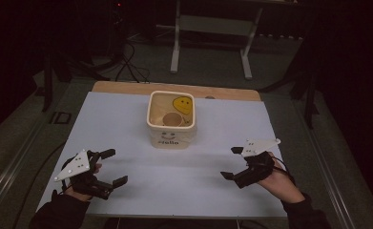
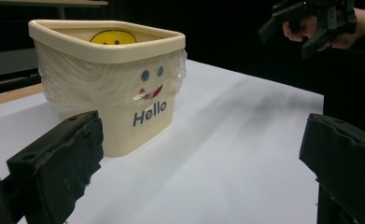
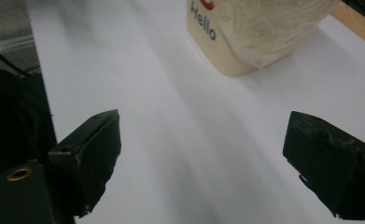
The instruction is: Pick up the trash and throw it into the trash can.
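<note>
Hovering spread and empty, left tool and right tool flank the bin ahead; cup already inside, nothing left out.

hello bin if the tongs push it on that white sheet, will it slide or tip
The cream bin probably slides rather than tips: it looks squat, with a broad base on the smooth white table cover. It seems light thin plastic, with just a small cup inside. The clear bag liner over its walls may be slippery to grip.

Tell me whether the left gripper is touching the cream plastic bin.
Apart. The high view shows bare white table between the left gripper and the cream plastic "Hello" bin.
</note>
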Action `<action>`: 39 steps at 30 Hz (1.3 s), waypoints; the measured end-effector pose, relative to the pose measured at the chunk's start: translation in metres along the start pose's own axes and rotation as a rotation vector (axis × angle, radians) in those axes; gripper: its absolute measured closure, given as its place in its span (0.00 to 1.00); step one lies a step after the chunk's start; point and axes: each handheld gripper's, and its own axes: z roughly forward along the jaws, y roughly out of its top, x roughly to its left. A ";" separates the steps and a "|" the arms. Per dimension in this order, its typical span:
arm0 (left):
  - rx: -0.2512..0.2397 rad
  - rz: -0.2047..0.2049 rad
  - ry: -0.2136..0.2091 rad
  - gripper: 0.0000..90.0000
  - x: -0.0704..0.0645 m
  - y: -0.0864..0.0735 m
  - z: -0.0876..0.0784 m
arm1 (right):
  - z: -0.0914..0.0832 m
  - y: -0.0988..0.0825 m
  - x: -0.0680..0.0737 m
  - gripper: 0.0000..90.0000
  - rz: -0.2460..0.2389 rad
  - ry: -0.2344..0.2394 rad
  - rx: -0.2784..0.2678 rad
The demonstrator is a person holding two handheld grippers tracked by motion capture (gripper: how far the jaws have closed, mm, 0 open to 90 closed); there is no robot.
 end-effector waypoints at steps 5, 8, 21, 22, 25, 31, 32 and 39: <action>-0.002 0.000 0.000 0.00 0.000 0.000 0.000 | 0.000 -0.009 0.009 0.13 0.018 -0.021 -0.030; -0.003 0.000 -0.001 0.00 0.000 0.000 0.000 | 0.001 -0.016 0.014 0.13 0.030 -0.050 -0.048; -0.003 0.001 -0.006 0.00 0.000 0.000 0.000 | 0.007 -0.045 0.019 0.13 0.118 -0.087 -0.170; 0.004 0.003 -0.007 0.00 0.000 0.000 0.000 | 0.008 -0.047 0.019 0.13 0.125 -0.092 -0.177; 0.005 0.003 -0.009 0.00 0.000 0.000 0.000 | 0.009 -0.052 0.019 0.13 0.139 -0.110 -0.189; 0.009 0.004 -0.010 0.00 -0.001 -0.001 0.001 | 0.017 -0.065 0.012 0.15 0.184 -0.126 -0.184; 0.010 0.003 -0.011 0.00 -0.001 -0.001 0.001 | 0.018 -0.067 0.010 0.14 0.187 -0.122 -0.181; 0.025 0.000 -0.023 0.00 -0.001 -0.003 0.004 | 0.019 -0.073 0.003 0.15 0.216 -0.110 -0.185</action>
